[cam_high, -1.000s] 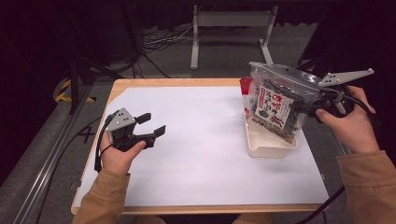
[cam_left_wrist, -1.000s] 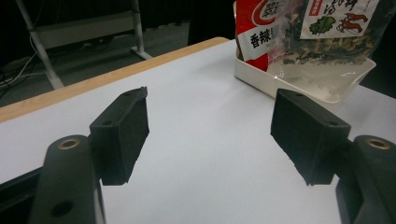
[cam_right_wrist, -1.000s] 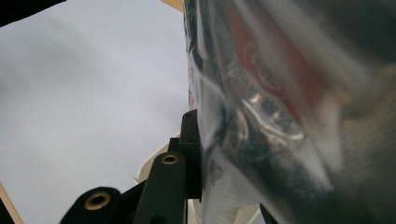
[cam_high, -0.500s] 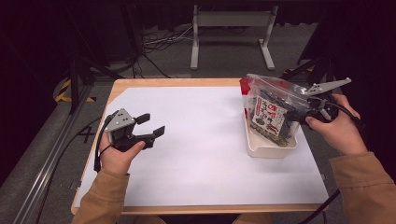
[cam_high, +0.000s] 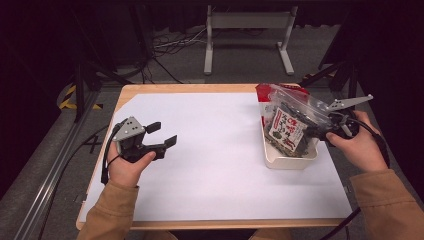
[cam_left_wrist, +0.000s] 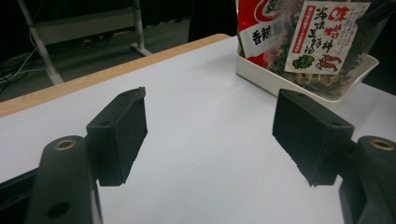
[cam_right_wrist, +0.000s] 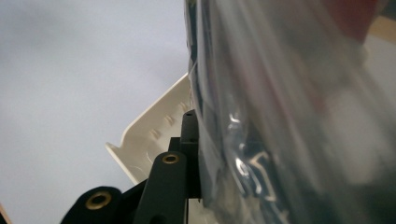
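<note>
Lowered by right gripper (cam_high: 320, 131), bag (cam_high: 290, 125) meets tray (cam_high: 285, 161).

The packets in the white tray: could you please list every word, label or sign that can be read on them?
"味噌" in red on the white label of the clear packet; the characters beneath it are too blurred to read surely.
"香辣" on the white panel of the red packet, less surely.
Small print on both: too small to read.
</note>
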